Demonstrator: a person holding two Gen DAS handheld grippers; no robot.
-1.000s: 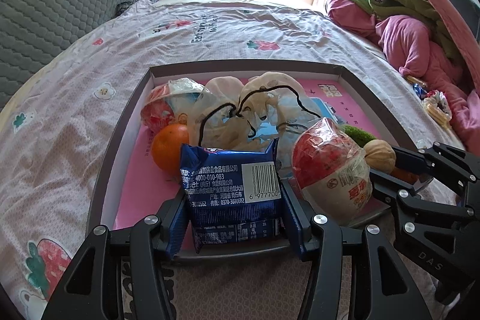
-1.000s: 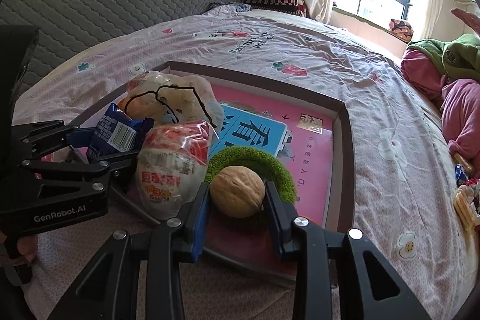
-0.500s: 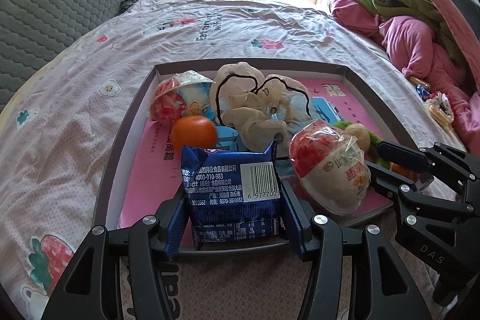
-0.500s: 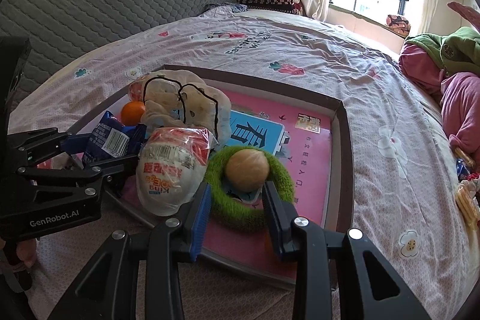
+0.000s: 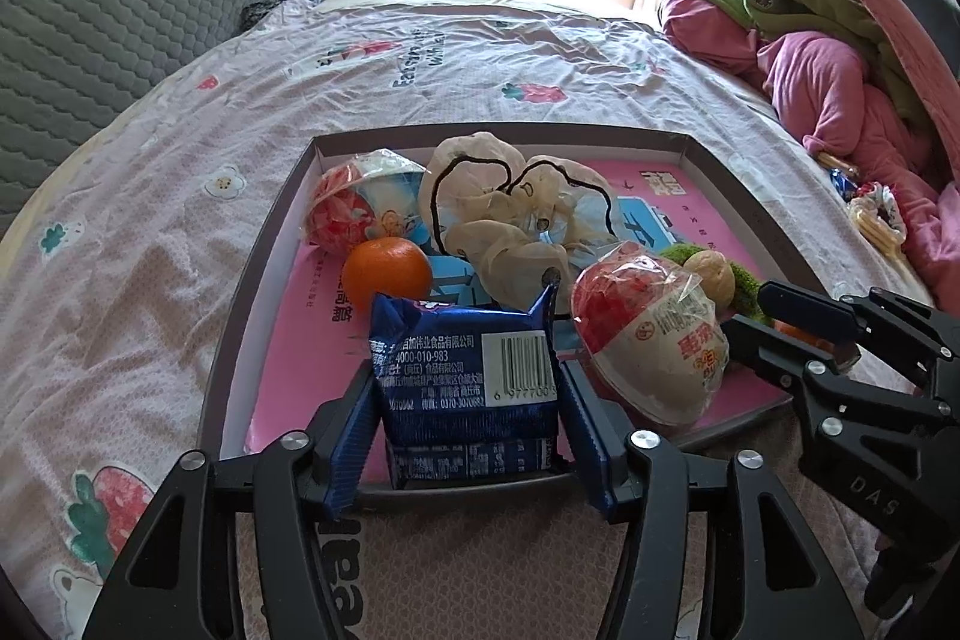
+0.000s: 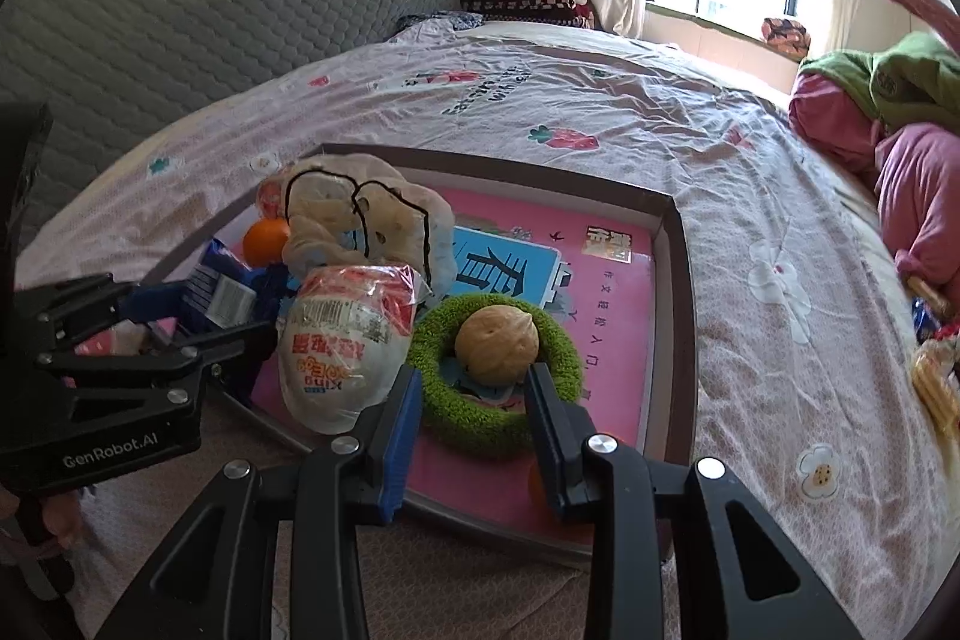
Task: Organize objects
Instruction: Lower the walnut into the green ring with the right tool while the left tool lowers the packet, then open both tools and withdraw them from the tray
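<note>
A blue snack packet (image 5: 465,388) stands at the near edge of the shallow pink-floored tray (image 5: 252,316), between the pads of my left gripper (image 5: 467,376). Its jaws are opening and the left pad stands just off the packet. In the tray lie an orange (image 5: 387,271), a beige cloth bag (image 5: 516,220) and a red-and-white wrapped egg snack (image 6: 345,340). A walnut (image 6: 495,346) rests inside a green fuzzy ring (image 6: 492,418). My right gripper (image 6: 474,376) stands open over the ring's near side, with the walnut just past its tips.
A second wrapped egg snack (image 5: 360,208) sits at the tray's far left corner. The tray lies on a pink floral bedsheet (image 5: 180,196). A grey quilted headboard (image 6: 150,28) is on the left; pink and green clothes (image 5: 828,88) and small snacks (image 5: 876,220) lie right.
The walnut was between my right fingers a second ago; it now lies in the green ring beyond them. My left jaws have widened around the blue packet.
</note>
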